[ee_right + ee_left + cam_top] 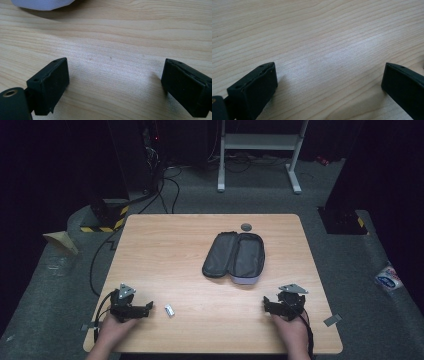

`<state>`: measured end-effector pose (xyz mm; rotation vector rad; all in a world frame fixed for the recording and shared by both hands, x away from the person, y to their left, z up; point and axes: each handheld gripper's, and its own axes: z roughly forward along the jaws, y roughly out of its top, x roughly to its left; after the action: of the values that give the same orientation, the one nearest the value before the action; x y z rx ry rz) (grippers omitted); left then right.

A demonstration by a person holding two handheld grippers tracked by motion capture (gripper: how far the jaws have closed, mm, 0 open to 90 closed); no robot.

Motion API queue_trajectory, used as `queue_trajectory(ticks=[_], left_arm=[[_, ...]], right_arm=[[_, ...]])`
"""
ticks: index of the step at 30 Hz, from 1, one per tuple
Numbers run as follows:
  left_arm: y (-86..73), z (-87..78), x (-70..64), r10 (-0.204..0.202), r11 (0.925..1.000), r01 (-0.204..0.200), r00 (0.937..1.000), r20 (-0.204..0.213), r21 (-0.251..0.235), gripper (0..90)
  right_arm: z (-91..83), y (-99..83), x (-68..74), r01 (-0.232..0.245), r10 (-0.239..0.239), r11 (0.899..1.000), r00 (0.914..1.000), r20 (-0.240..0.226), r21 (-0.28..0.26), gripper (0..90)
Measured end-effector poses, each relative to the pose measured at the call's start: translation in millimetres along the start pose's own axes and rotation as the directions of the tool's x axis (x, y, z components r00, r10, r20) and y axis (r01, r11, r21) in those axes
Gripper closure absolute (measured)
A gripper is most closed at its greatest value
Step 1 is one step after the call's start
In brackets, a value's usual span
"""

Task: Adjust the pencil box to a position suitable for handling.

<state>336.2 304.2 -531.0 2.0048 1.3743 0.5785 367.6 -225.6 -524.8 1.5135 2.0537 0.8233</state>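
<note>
seen from above: a pale wooden surface (165,245), carrying an unzipped dark pouch (234,256) laid flat in two halves, a little right of centre and toward the far side. lavender outer fabric showing along the near edge of the pouch's right half. just beyond the pouch's far end, a small round grey disc (246,226), apart from it. near the front edge, left of centre, a small white object (170,310), too small to identify, lying flat just beside the left gripper (148,307) and not touching it.

left gripper held low at the front left corner of the surface, pointing right toward the small white object, grey plate on top, cable trailing off the edge. in the left gripper view, fingers (257,87) spread wide, released, nothing but bare wood grain between them.

right gripper (266,305) held low at the front right, pointing left, well apart from the left gripper, nearer the pouch but short of it. in the right gripper view, fingers (52,80) likewise released and wide apart over bare wood, with the pouch's lavender corner (42,3) at the top edge, well ahead.

around the surface: grey carpet floor (200,195), black cables, a white metal stand (260,150) at the back.
</note>
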Motion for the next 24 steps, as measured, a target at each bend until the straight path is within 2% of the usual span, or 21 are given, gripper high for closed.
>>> queue_trajectory(ticks=[9,24], left_arm=[[-0.7,-0.9,-0.4,-0.014,0.9999,0.014,0.9997,-0.018,0.0,0.6],[-1.8,-2.2,3.5,-0.02,0.9998,0.02,0.9996,-0.021,0.003,0.5]], right_arm=[[-0.9,-0.9,0.4,-0.002,0.002,1.0,1.0,0.001,-0.001,7.7],[-1.0,-0.7,-0.4,0.011,-0.011,1.0,0.9999,-0.012,0.002,7.6]])
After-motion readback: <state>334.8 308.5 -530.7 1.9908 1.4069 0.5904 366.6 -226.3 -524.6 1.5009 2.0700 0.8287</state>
